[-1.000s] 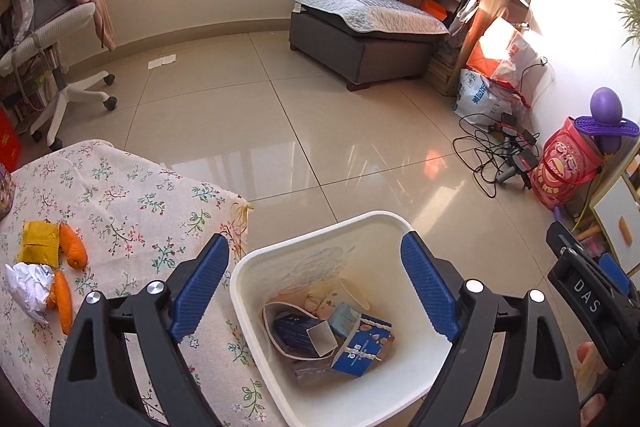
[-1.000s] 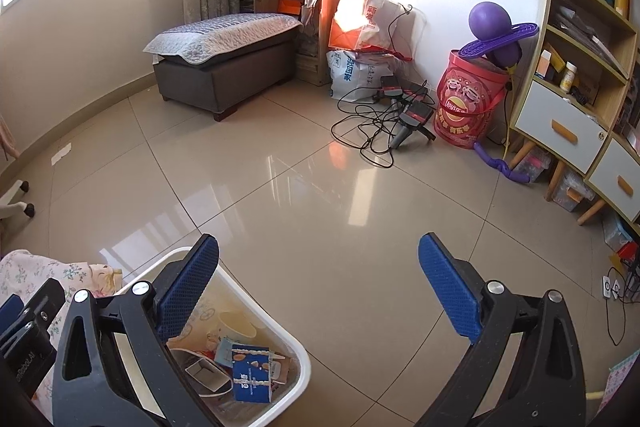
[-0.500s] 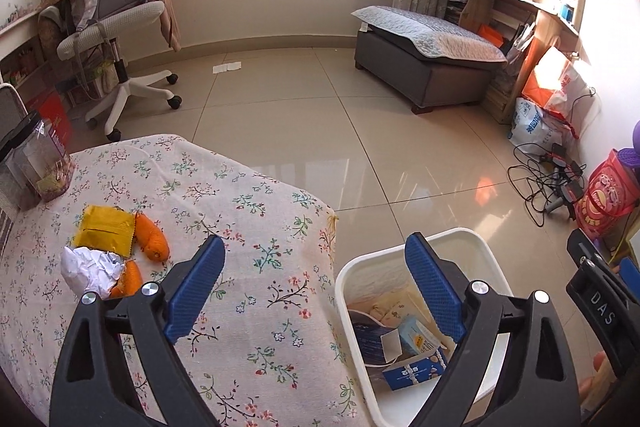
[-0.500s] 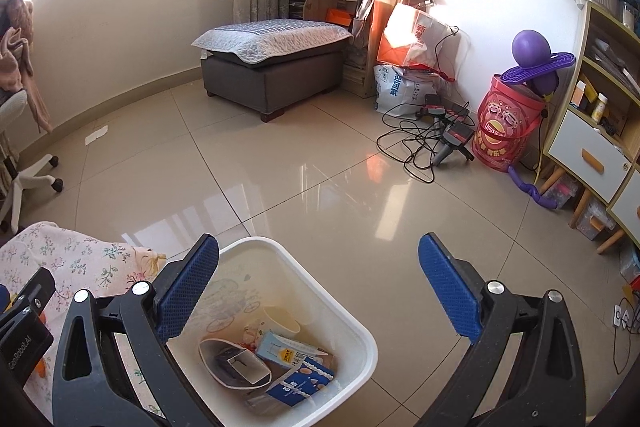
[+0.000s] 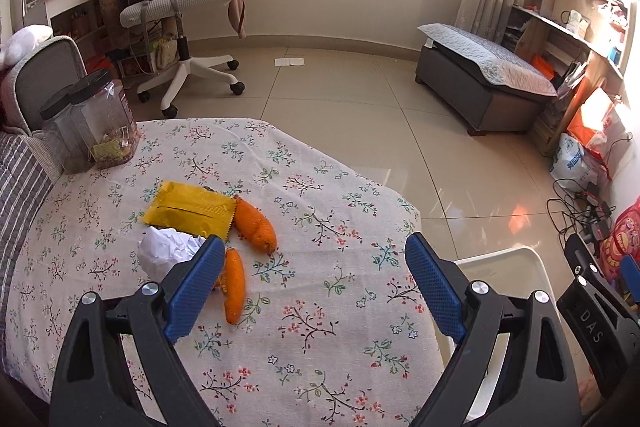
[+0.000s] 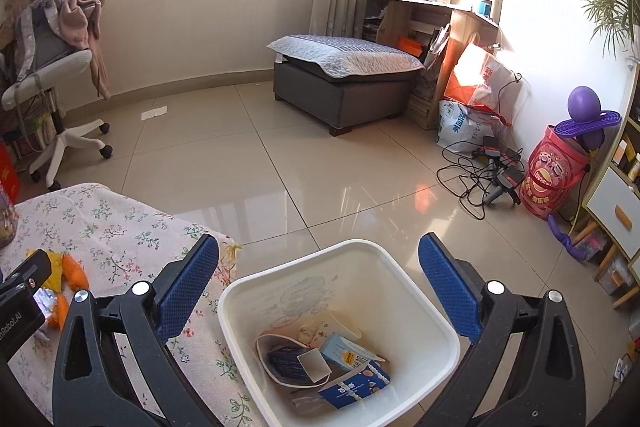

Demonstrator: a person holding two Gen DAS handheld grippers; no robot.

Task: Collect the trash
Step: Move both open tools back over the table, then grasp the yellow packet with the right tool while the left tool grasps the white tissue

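Table (image 5: 328, 339), covered in a floral cloth; items listed from its left edge to its right. Far left corner: two clear plastic jars (image 5: 94, 123) with dark lids, standing upright side by side. Left-centre: one yellow wrapper (image 5: 190, 211), flat, with a crumpled white paper ball (image 5: 166, 253) just beside its near edge. One larger orange peel piece (image 5: 256, 225) touching the wrapper's right end; one slimmer orange peel piece (image 5: 234, 285) lying nearer, beside the paper ball. Left gripper (image 5: 314, 285): blue-padded fingers spread wide, holding nothing, above the table with the slim peel just inside its left finger. Off the table's right edge, on the tiled floor: one white trash bin (image 6: 436, 319), holding a blue carton (image 6: 354, 387), a pale blue box (image 6: 344, 351), a paper cup and other packaging. Right gripper (image 6: 318, 287): fingers spread wide, holding nothing, above the bin's rim. Background: office chair (image 5: 180, 7) draped with clothes, grey ottoman (image 6: 344, 87).
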